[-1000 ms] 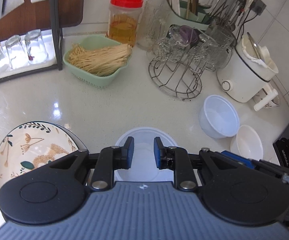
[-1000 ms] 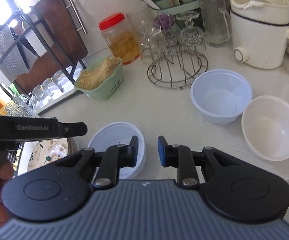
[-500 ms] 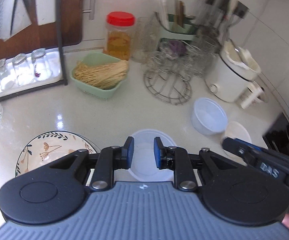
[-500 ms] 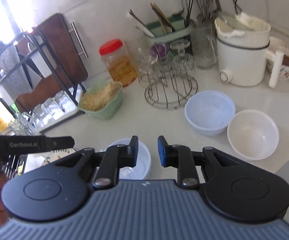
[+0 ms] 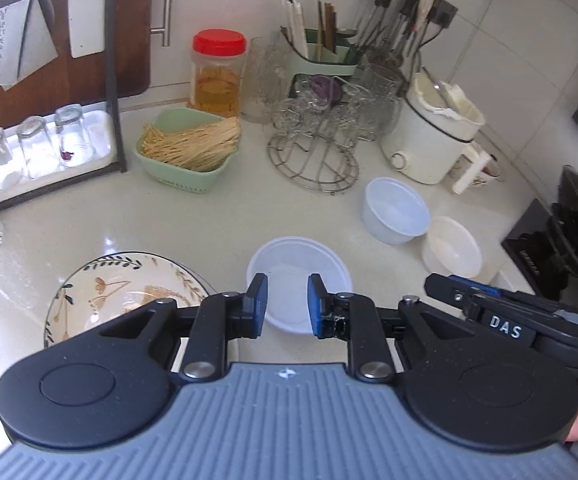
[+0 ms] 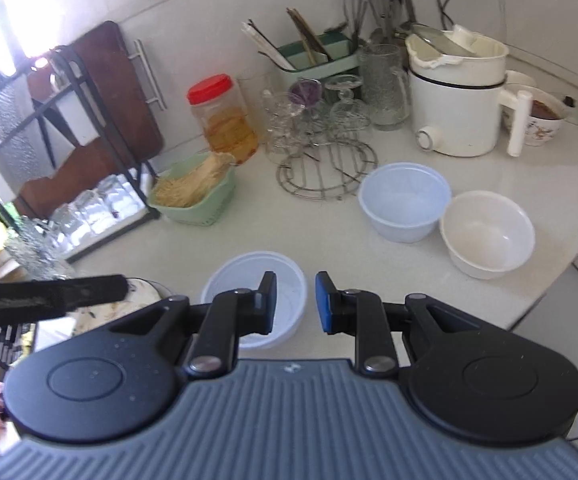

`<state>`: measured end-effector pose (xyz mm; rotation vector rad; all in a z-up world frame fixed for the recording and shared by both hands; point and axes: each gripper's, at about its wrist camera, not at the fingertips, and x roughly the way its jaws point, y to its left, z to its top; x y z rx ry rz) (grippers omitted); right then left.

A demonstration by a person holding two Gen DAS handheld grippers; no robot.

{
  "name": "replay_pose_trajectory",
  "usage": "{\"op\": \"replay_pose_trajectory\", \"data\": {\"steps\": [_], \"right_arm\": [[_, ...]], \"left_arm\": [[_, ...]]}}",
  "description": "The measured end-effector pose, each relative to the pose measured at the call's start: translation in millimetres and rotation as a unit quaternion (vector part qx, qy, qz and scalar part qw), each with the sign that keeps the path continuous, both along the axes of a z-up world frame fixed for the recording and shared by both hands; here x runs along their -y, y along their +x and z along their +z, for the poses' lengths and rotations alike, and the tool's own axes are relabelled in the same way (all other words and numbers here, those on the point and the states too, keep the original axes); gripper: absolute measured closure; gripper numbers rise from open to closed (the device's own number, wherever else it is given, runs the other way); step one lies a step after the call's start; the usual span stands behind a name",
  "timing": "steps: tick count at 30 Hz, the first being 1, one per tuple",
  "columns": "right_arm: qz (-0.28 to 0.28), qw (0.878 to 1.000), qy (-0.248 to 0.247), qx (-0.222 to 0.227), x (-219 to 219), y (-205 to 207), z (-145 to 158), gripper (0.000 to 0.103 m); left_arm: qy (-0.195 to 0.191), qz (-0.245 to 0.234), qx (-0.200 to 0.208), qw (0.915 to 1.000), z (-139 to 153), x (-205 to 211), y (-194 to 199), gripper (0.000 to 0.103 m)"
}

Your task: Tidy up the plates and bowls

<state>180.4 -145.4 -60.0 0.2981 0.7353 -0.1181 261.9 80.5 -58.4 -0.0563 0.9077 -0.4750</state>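
Both grippers hang above the near part of the white desk (image 5: 101,216), pointing down at a slant, and neither holds anything. The left gripper (image 5: 287,306) has its blue pads drawn near each other with a narrow gap, nothing between them; the right gripper (image 6: 296,303) stands the same way, a small gap and empty.

Below and just ahead of both sits a shallow translucent bowl (image 5: 299,268), alone on bare desk, with free surface on its far side. To its left, close but apart, lies the floral plate (image 5: 121,292), partly hidden under the left gripper's body. To the right and farther back stand a pale blue bowl (image 6: 405,200) and a white bowl (image 6: 489,232), rims touching or nearly so; the white bowl is near the desk's right edge, where the surface drops off.

The back of the desk is crowded: a green basket of noodles (image 5: 187,148), a red-lidded jar (image 5: 217,72), a wire rack of glasses (image 5: 317,136), a white cooker (image 6: 457,92) and a dark shelf frame (image 5: 113,64) with upturned glasses at the left. Open room runs as a band across the middle between that row and the bowls
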Motion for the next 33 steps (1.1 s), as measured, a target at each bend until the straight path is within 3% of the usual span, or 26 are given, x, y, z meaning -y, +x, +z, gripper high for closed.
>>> {"op": "replay_pose_trajectory", "data": {"steps": [4,13,23,33], "right_arm": [[-0.013,1.000,0.004,0.002,-2.4,-5.2,3.5,0.078],[-0.025,1.000,0.000,-0.011,2.4,-6.0,11.5,0.078],[-0.033,0.999,-0.026,-0.012,34.5,1.0,27.9,0.078],[-0.074,0.997,-0.029,-0.020,82.3,3.7,24.5,0.078]], "left_arm": [[-0.004,-0.023,0.005,0.9997,2.9,4.0,-1.4,0.078],[-0.034,-0.027,0.001,0.9990,1.3,24.6,4.4,0.078],[-0.059,-0.043,-0.002,0.9973,-1.3,62.3,22.2,0.078],[-0.047,-0.064,-0.011,0.9968,-7.3,102.7,41.5,0.078]]}}
